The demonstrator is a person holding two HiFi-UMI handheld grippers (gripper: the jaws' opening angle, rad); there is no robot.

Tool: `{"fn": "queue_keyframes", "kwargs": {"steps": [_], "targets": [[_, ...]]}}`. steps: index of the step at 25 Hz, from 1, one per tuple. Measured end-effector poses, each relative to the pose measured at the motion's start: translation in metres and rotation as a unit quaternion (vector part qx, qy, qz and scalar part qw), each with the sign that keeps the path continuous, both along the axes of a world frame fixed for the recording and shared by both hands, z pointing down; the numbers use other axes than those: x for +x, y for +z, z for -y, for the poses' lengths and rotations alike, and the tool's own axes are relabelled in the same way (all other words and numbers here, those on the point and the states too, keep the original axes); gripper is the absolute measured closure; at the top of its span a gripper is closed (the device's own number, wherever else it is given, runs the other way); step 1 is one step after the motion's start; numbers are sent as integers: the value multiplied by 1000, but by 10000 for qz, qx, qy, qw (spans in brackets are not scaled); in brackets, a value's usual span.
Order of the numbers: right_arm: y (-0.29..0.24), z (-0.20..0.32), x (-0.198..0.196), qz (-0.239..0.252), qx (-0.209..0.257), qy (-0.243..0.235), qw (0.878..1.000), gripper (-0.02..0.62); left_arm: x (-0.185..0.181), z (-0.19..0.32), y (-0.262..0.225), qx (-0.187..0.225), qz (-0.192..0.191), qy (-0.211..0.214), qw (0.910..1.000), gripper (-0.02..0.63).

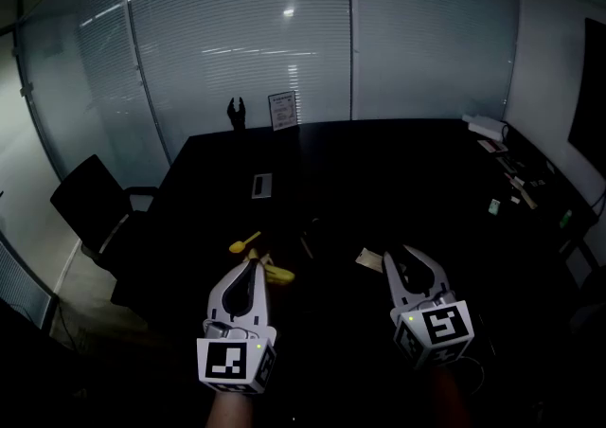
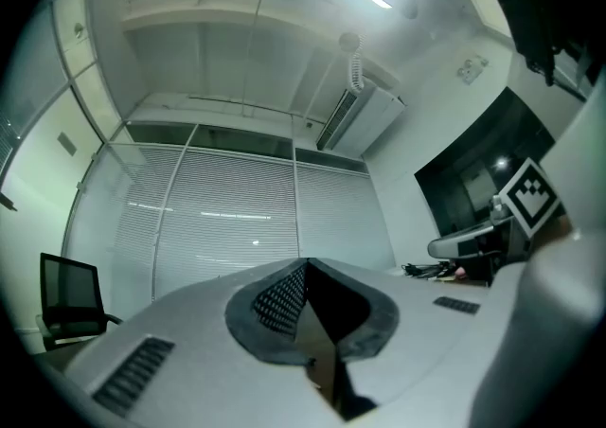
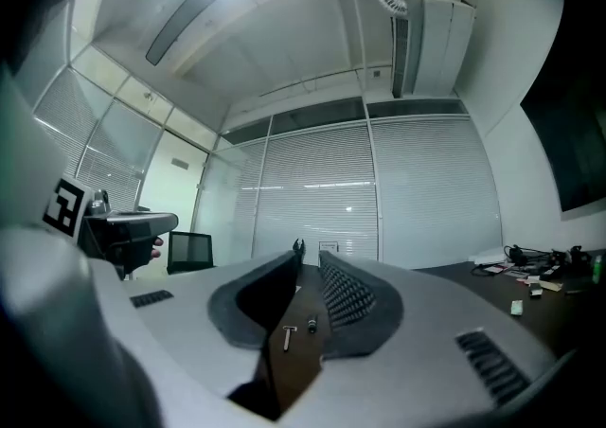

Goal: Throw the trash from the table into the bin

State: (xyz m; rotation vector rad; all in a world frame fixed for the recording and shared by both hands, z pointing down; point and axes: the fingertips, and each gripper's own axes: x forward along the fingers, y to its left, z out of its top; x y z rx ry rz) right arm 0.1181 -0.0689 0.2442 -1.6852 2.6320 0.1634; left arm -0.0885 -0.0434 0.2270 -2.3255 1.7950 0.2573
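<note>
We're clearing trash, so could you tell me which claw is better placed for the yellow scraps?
Left: the left claw is beside the scraps; the right claw sits farther off, by some paper.

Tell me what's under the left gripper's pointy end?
A yellow scrap peeks out beside the left gripper, on the dark table. Anything right beneath the gripper is covered and can't be seen.

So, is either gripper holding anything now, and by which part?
Nothing is held. The white left gripper is shut and empty; the right gripper stands slightly open, empty.
</note>
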Motion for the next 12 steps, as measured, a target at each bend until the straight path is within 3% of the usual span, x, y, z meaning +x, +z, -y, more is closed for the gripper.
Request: {"fn": "queue_keyframes", "kwargs": {"steps": [12], "targets": [[11,106,-8,20,-70,851,9963,532,-30,136,0,-42,142,595,9981,606]]}}
